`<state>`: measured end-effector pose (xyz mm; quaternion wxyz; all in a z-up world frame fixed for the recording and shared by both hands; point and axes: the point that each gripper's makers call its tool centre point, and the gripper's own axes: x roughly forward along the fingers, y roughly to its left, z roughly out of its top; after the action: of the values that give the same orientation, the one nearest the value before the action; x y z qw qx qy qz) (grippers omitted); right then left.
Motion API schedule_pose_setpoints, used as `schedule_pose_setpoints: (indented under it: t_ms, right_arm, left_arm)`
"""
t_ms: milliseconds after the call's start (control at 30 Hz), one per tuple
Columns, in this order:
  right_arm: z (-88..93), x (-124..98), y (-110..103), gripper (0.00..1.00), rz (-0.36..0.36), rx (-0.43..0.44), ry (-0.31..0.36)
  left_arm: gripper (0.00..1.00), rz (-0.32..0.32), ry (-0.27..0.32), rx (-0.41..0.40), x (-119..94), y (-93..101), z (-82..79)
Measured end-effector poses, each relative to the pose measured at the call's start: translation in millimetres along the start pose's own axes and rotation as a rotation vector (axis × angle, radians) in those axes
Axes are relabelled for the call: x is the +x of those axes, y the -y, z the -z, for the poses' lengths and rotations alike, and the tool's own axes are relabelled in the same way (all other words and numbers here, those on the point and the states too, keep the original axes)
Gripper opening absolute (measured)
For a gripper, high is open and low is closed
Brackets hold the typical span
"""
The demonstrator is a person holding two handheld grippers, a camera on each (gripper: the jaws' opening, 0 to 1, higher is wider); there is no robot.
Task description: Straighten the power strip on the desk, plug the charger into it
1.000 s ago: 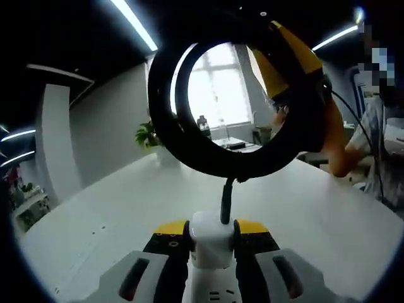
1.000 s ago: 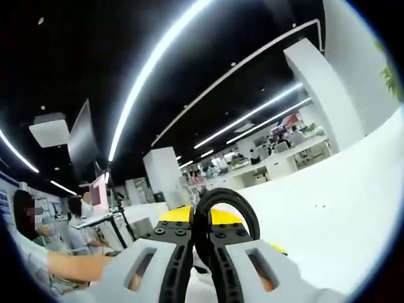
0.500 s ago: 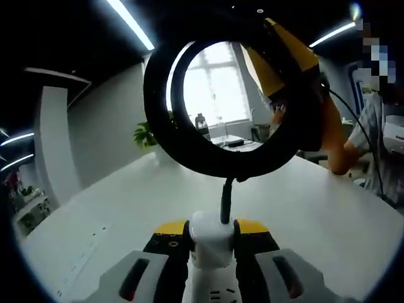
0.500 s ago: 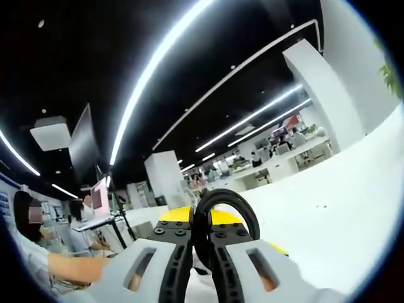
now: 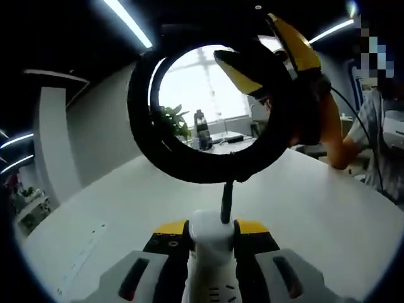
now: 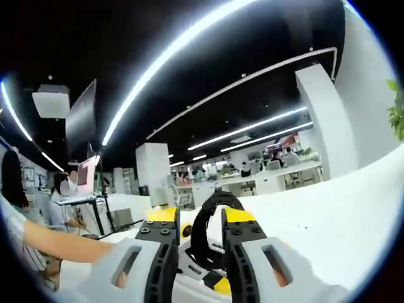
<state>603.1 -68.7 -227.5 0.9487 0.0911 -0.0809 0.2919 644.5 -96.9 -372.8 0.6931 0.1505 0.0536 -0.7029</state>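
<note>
**Power strip clamped at its cord end, cable loop lifted clear of the desk**

Seen in the left gripper view: left gripper [image 5: 211, 243] closed on the white power strip [image 5: 211, 252], yellow-tipped jaws pressed against both sides of its end, just where the black cable [image 5: 225, 202] leaves the housing. Socket slots faintly visible on the strip's top face at the bottom of the view, between the grey jaw bodies. Rising from the strip, the cable sweeps up into a wide black loop [image 5: 145, 136] held above the white desk [image 5: 113, 208]. At the loop's upper right, the right gripper [image 5: 278, 57], black and yellow, pinching the cord from above, with a person's arm [image 5: 334, 136] behind it reaching in from the right edge. Framed through the loop: a potted plant [image 5: 173, 123], a dark bottle [image 5: 201, 128] and bright windows on the far side of the desk.

Seen in the right gripper view: right gripper [image 6: 196, 237] with jaws parted but set against either side of a black cable coil [image 6: 205, 230], the loop standing upright between the yellow tips. Below it, white and yellow parts low between the jaws, too crowded to identify with certainty. White desk [image 6: 328, 208] stretching away to the right; a bare forearm [image 6: 57, 243] crossing in low from the left. Beyond, an open office with rows of ceiling light strips [image 6: 189, 50], a white pillar [image 6: 319, 120], further desks and seated people in the distance. Charger not identifiable in either view.
</note>
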Motion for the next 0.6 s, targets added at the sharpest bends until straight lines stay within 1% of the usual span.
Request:
schedule_pose_setpoints:
  t_ms: [33, 100, 167, 300, 400, 467, 500, 533, 567, 600]
  right_arm:
    - [-0.4, -1.0, 1.5, 0.38, 0.009, 0.001, 0.001]
    - [-0.4, -3.1, 4.5, 0.46, 0.024, 0.002, -0.002]
    - [0.2, -6.9, 7.2, 0.47, 0.034, -0.002, -0.006]
    - [1.4, -14.4, 14.5, 0.47, 0.052, 0.014, 0.000]
    - [2.8, -18.3, 18.1, 0.47, 0.062, 0.027, 0.000]
    - [3.6, -20.0, 19.2, 0.47, 0.065, 0.031, -0.001]
    - [4.6, -21.0, 18.9, 0.46, 0.065, 0.030, -0.004]
    - [5.9, -21.8, 18.9, 0.46, 0.064, 0.029, -0.008]
    - [7.5, -22.5, 18.7, 0.45, 0.062, 0.029, -0.012]
    - [8.7, -23.0, 18.3, 0.45, 0.060, 0.029, -0.016]
  left_arm:
    - [0.26, -0.004, 0.010, -0.019, -0.8, -1.8, 0.4]
    - [0.26, -0.007, 0.017, -0.026, -0.9, -2.9, 0.1]
    - [0.26, -0.014, 0.020, -0.049, -1.9, -6.2, 1.3]
    - [0.26, -0.025, 0.029, -0.027, 0.1, -1.6, -1.0]
    - [0.26, -0.030, 0.014, -0.019, 0.0, -4.7, -0.5]
    - [0.27, -0.051, -0.006, -0.010, 0.1, -6.9, 1.1]
    - [0.30, -0.069, -0.010, -0.015, 1.7, -9.2, 2.3]
    - [0.36, -0.085, -0.022, -0.005, 2.8, -11.1, 4.4]
    - [0.44, -0.091, -0.030, 0.000, 4.5, -11.0, 5.8]
    - [0.49, -0.092, -0.034, 0.000, 5.8, -11.1, 7.2]
